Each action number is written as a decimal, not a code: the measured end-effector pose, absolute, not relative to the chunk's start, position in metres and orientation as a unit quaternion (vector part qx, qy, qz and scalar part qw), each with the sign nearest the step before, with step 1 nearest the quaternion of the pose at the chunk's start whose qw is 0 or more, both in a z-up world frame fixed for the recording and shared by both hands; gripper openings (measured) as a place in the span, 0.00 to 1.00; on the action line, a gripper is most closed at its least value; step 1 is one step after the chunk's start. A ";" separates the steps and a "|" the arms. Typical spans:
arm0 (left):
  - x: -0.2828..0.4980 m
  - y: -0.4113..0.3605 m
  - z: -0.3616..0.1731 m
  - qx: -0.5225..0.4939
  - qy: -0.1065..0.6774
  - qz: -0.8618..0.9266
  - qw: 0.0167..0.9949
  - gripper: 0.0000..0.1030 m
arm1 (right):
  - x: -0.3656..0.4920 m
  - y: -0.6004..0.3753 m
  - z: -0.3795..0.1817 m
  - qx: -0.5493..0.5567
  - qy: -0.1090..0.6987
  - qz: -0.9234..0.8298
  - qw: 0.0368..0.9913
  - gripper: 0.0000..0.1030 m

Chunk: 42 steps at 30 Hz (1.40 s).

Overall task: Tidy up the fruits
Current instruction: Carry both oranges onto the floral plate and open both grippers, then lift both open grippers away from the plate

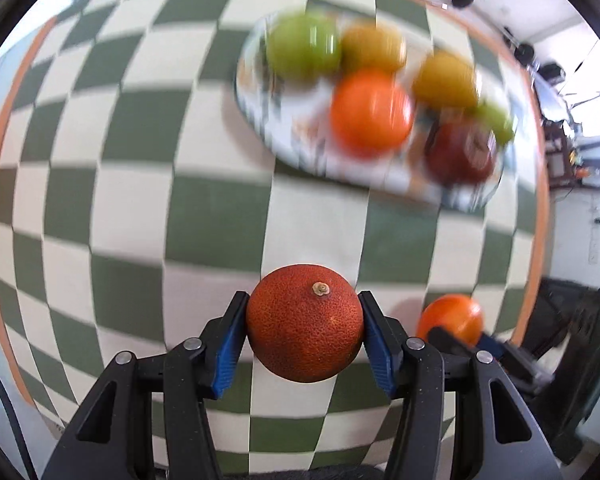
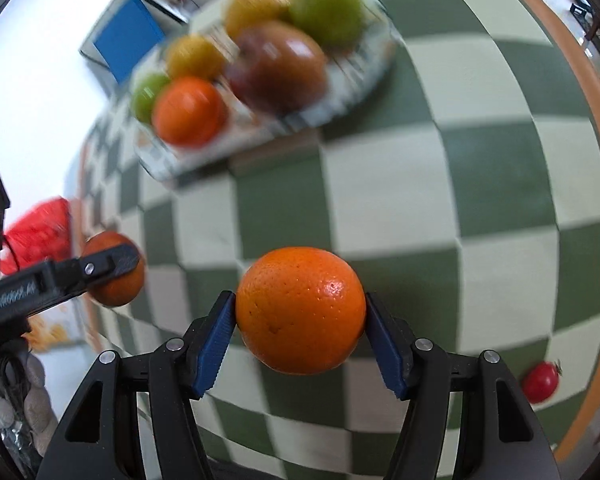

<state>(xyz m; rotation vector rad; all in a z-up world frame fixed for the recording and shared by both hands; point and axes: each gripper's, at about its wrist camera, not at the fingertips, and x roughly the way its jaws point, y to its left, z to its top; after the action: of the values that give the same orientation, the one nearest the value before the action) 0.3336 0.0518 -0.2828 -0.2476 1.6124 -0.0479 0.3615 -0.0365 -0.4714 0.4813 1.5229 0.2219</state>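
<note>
Checked cloth (image 1: pixel 140 208) open; plate (image 1: pixel 260 120) (crowded) ahead.

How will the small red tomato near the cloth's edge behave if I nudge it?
The tomato looks round and glossy, so it would probably roll on the flat checkered cloth. It lies close to the orange border, so it might roll off. Its skin could be slippery.

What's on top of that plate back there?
The plate holds a green apple, two yellow fruits, a bright orange, a dark red fruit and a smaller green one. Blur hides details, and the fruit covers most of the plate's surface.
</note>
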 end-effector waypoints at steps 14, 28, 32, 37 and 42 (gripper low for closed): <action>0.441 0.062 -0.309 -0.144 0.732 -0.003 0.666 0.50 | 0.523 -0.003 -0.418 0.138 0.657 0.120 0.732 0.65; 0.443 0.087 -0.297 -0.140 0.723 0.016 0.676 0.82 | 0.532 -0.006 -0.418 0.130 0.660 0.091 0.734 0.88; 0.435 0.082 -0.282 -0.100 0.702 0.028 0.705 0.82 | 0.511 -0.012 -0.402 0.092 0.646 0.061 0.755 0.93; 0.415 0.073 -0.263 -0.032 0.677 0.046 0.734 0.82 | 0.474 -0.021 -0.394 0.061 0.632 0.022 0.772 0.93; 0.391 0.063 -0.240 -0.019 0.654 0.038 0.755 0.82 | 0.443 -0.029 -0.380 0.055 0.621 0.011 0.782 0.93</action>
<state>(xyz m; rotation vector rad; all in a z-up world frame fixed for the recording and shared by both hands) 0.3906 0.0632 -0.2402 -0.0419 1.4259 0.0835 0.4429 -0.0288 -0.3803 0.1196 1.3398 0.0233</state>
